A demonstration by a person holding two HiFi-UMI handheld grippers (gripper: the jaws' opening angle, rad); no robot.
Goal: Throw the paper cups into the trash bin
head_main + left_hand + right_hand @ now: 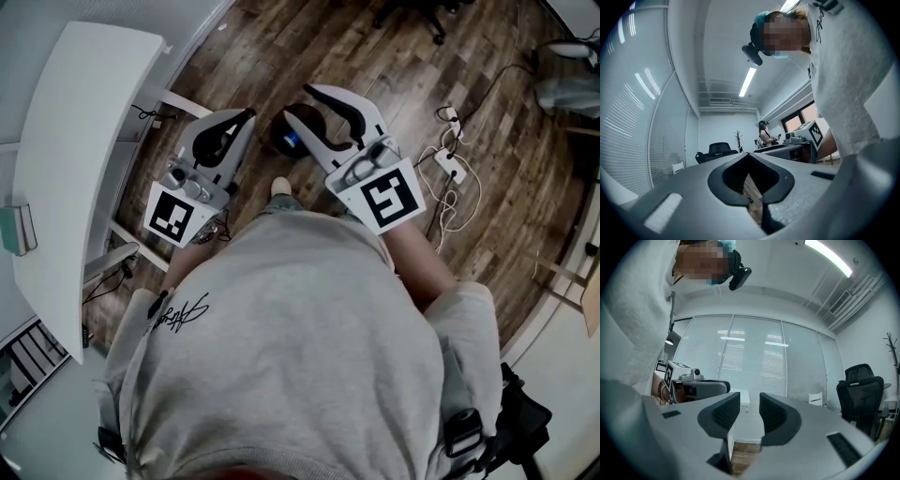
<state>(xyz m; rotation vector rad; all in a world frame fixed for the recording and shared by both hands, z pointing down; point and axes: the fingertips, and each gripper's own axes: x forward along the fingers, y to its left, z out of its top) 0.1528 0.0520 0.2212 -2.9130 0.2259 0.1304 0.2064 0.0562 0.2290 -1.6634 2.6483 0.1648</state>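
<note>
Left gripper (748,154) first: jaws pressed together at the tips, nothing pinched, only a sliver of wood floor (753,193) showing through the oval behind the pads. Right gripper (749,408): jaws a narrow gap apart, ribbed pads facing each other, nothing between them. On each a marker cube with a black-and-white square pattern and no letters: left cube (173,214), right cube (386,199). Below both in the head view, a grey sweatshirt (309,356) with a black cursive scrawl (180,311) on the chest, too loose to read. Past the hem, the toe of a pale shoe (279,188). Just beyond it, under the right gripper's jaws, a dark round container (281,142) on the floor with a blue bit inside, possibly the trash bin, hard to tell. Paper cups not made out in any view. Only in the head view: white table (84,131) at the left, white power strip (450,161) with looping cables on the floor at the right, black chair base (412,14) at the top edge. Only in the left gripper view: a second person (765,137) standing far off beside desks, and a window (801,119) with warm light. Only in the right gripper view: a wall of closed blinds (759,357). Common to both gripper views, farthest off: ceiling strip light (747,80), black office chair (860,390), bare coat stand (737,138).
</note>
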